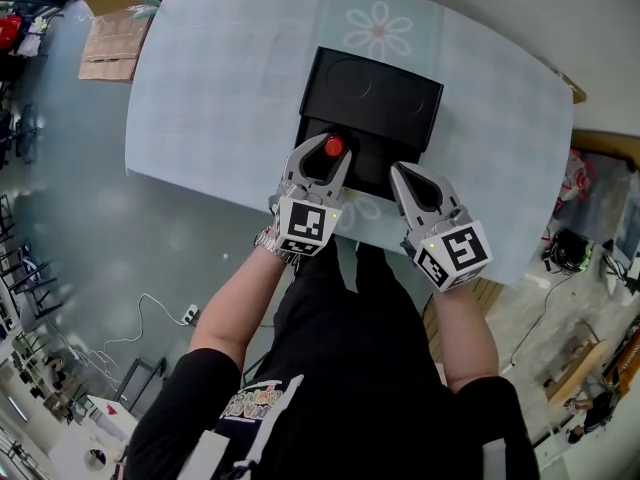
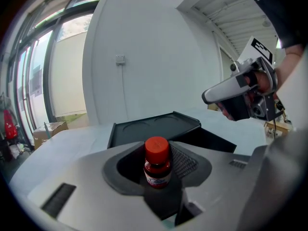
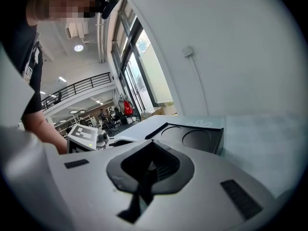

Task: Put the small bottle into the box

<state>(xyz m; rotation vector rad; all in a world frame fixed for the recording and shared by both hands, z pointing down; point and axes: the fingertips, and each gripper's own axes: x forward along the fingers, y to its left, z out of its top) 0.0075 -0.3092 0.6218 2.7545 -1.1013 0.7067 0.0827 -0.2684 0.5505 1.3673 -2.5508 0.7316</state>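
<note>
A small bottle with a red cap and dark red body stands upright between the jaws of my left gripper, which is shut on it. It hangs over the near part of the black box, whose lid lies open at the far side. In the left gripper view the bottle sits in the jaws' hollow, with the lid behind it. My right gripper is at the box's near right edge, jaws shut and empty. In the right gripper view the lid shows two round recesses.
The box rests near the front edge of a pale table with a flower print. Cardboard boxes stand on the floor at the far left, and a cable lies on the floor by my left side.
</note>
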